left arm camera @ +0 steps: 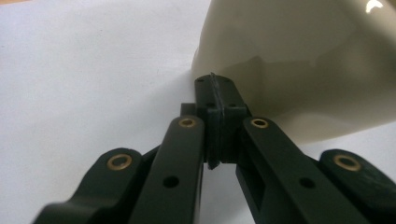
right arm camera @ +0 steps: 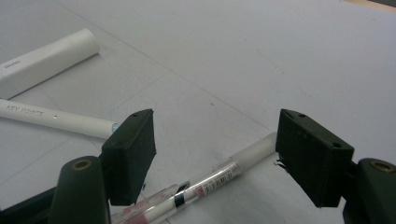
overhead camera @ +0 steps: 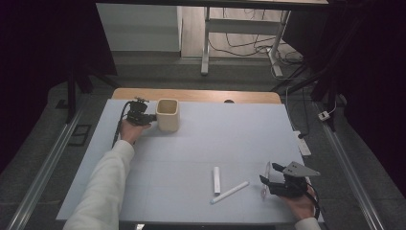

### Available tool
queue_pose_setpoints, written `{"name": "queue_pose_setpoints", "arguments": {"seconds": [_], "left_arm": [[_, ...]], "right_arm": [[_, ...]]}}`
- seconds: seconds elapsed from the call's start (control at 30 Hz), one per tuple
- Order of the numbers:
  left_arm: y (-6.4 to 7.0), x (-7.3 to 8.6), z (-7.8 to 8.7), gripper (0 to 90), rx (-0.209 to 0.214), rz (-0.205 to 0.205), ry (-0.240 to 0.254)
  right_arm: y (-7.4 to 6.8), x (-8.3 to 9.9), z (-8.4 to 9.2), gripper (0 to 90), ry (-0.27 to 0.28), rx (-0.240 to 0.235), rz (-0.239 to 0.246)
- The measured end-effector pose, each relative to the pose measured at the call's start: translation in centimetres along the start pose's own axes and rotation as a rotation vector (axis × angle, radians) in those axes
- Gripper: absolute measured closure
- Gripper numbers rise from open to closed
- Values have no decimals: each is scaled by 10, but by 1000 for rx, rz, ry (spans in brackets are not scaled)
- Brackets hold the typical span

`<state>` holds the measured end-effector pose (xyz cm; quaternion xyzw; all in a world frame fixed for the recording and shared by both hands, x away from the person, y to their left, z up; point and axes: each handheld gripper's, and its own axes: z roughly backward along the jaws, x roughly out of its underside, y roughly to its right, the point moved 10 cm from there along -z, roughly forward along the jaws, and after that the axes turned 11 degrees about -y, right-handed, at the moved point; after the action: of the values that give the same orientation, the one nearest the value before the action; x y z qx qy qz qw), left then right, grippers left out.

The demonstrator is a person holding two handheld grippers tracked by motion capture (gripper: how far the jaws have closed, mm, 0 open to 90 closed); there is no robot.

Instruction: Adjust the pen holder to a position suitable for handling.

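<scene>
A cream square cup [overhead camera: 167, 115] [left arm camera: 303, 56] stands upright at the far left of the pale mat. My left gripper [overhead camera: 152, 116] [left arm camera: 217, 93] is shut with nothing between its pads, its tip right at the cup's lower wall. My right gripper [overhead camera: 268, 172] [right arm camera: 219, 149] stands open near the front right, its jaws either side of a clear pen [overhead camera: 265, 179] [right arm camera: 210, 179] that lies flat on the mat; the pads do not touch it.
A short white marker [overhead camera: 216, 179] [right arm camera: 46, 58] and a longer white pen [overhead camera: 231, 191] [right arm camera: 56, 119] lie just left of the right gripper. The pale mat [overhead camera: 215, 139] covers a wooden table [overhead camera: 191, 94]. Desk legs and cables stand beyond.
</scene>
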<state>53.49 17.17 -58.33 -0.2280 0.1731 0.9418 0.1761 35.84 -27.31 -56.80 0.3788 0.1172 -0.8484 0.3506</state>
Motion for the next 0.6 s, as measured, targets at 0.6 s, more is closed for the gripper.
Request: {"name": "queue_pose_setpoints", "arguments": {"seconds": [0.6], "left_arm": [[6, 1, -3, 893, 26, -13, -15]], "right_arm": [[0, 0, 0, 285, 2, -3, -3]]}}
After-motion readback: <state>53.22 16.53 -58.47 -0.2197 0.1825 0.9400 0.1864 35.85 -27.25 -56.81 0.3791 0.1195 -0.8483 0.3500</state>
